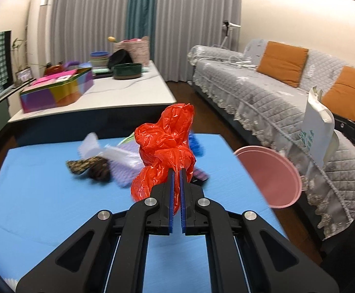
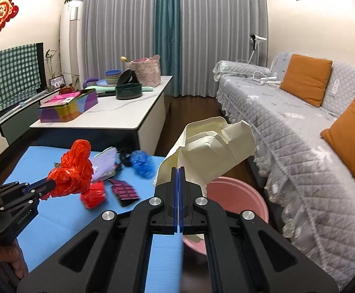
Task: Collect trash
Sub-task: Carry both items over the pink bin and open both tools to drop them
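Observation:
My left gripper [image 1: 176, 171] is shut on a crumpled red plastic bag [image 1: 167, 141] and holds it above the blue mat [image 1: 43, 195]. It also shows in the right wrist view [image 2: 52, 183] with the red bag [image 2: 74, 168]. My right gripper [image 2: 178, 169] is shut on a cream paper bag [image 2: 214, 144], held over the pink bin [image 2: 238, 195] beside the mat. In the left wrist view the paper bag [image 1: 316, 127] hangs above the pink bin [image 1: 270, 175]. Loose trash lies on the mat: a lilac wrapper [image 2: 104, 163], a blue plastic wad [image 2: 142, 162], a small red piece [image 2: 94, 195], a dark patterned packet [image 2: 125, 190].
A grey-covered sofa [image 2: 299, 127] with orange cushions runs along the right. A white coffee table [image 2: 118, 107] behind the mat holds a colourful tin box [image 2: 67, 107], bowls and a basket. A dark patterned wrapper [image 1: 84, 166] lies on the mat's left.

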`<state>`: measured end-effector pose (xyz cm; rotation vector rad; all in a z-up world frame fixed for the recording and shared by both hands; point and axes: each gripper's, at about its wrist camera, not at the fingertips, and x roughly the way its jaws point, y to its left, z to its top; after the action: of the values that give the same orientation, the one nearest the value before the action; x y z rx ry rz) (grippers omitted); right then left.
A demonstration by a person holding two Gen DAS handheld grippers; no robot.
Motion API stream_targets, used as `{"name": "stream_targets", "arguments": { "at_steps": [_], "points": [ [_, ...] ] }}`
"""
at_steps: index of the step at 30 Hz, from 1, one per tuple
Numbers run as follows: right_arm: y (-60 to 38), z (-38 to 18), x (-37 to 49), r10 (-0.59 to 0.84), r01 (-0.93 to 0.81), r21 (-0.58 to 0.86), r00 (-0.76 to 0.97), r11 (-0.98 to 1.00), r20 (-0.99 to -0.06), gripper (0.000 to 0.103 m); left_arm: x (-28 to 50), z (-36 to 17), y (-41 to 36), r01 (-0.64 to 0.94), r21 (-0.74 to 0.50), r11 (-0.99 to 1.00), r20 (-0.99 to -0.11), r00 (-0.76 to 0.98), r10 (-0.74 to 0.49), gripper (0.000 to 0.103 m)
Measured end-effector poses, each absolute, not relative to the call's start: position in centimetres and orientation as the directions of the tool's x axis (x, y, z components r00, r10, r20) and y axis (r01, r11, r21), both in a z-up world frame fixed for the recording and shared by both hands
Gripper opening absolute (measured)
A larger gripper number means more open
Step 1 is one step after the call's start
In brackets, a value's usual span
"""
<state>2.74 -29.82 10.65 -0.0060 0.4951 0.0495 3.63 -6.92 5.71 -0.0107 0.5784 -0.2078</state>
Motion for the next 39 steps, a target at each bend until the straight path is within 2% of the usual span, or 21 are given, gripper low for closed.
{"name": "stream_targets", "arguments": {
  "at_steps": [11,19,23,28,39],
  "points": [
    [-37.1,10.5,6.0,0.011,-0.004,0.014,0.88,1.0,-0.476,0.0,5.4,6.2,-13.0,0.291,-0.077,0.954,-0.531,0.798,-0.286,0.004],
    [-38.4,8.2,7.4,-0.028,0.034,0.004,0.874,0.999,-0.485,0.001,7.2,5.8,-16.4,0.344,-0.078,0.936,-0.53,0.781,-0.331,0.004],
    [-39.9,7.1,8.5,-0.006,0.046,0.064,0.854,0.997,-0.521,0.001,8.2,5.3,-18.3,0.373,-0.083,0.924,-0.536,0.765,-0.357,0.004],
    [-40.7,5.9,10.2,-0.015,0.057,0.059,0.835,0.997,-0.549,0.001,9.8,4.6,-20.4,0.408,-0.091,0.909,-0.539,0.747,-0.389,0.004],
    [-42.4,4.8,11.8,-0.013,0.086,0.102,0.824,0.991,-0.566,0.001,12.9,3.1,-24.4,0.462,-0.089,0.883,-0.564,0.707,-0.427,0.004]
  ]
}}
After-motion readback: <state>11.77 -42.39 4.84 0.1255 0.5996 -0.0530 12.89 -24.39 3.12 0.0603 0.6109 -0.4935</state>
